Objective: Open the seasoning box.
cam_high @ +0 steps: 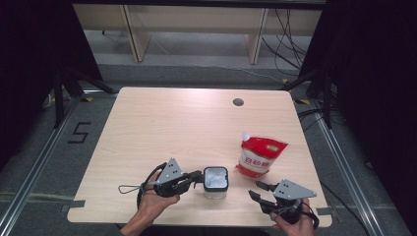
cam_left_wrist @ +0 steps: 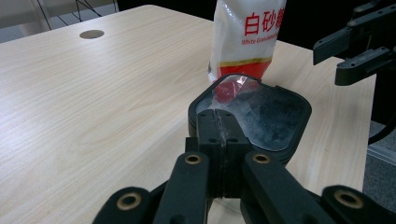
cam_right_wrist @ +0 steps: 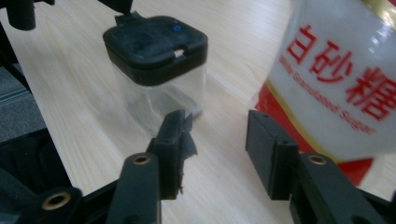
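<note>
The left gripper [cam_high: 196,177] is clenched on the rim of the clear container [cam_high: 215,183], steadying it on the table [cam_high: 162,128]. The right gripper [cam_high: 259,192], jaws apart and holding nothing, sits just below the sugar bag [cam_high: 259,155]. Grasping the bag looks next, which needs the jaws around it.

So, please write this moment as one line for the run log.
left gripper: shut on container lid edge | right gripper: open, nothing between jaws | sugar bag: upright beside container | table
</note>
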Demonstrator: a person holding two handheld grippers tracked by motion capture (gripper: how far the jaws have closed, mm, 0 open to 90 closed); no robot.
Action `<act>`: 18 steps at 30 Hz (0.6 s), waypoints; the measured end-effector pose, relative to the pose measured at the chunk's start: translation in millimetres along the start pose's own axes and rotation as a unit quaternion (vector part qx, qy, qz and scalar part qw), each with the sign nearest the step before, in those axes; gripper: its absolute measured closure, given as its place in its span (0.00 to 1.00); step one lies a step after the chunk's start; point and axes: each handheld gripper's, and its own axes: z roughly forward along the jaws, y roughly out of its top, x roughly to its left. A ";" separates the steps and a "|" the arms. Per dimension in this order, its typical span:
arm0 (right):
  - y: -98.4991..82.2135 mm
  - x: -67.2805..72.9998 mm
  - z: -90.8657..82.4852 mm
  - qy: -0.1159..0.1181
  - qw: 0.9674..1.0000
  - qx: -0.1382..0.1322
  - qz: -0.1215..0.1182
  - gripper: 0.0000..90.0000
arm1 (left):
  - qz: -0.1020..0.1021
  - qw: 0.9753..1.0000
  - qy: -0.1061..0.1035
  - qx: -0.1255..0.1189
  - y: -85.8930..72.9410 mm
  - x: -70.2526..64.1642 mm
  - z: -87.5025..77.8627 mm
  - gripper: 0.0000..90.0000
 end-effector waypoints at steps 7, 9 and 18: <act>10.8 6.7 12.7 0.012 1.000 -0.005 -0.013 0.77 | 0.001 1.000 0.002 -0.003 -1.1 -1.0 -0.2 0.99; 12.8 7.4 17.1 0.013 1.000 0.000 -0.019 0.79 | -0.004 1.000 -0.001 -0.008 -1.8 -0.7 0.6 0.99; 16.2 8.6 28.4 0.031 0.999 -0.004 -0.030 0.90 | -0.011 1.000 -0.001 -0.014 -4.0 -0.3 0.1 0.99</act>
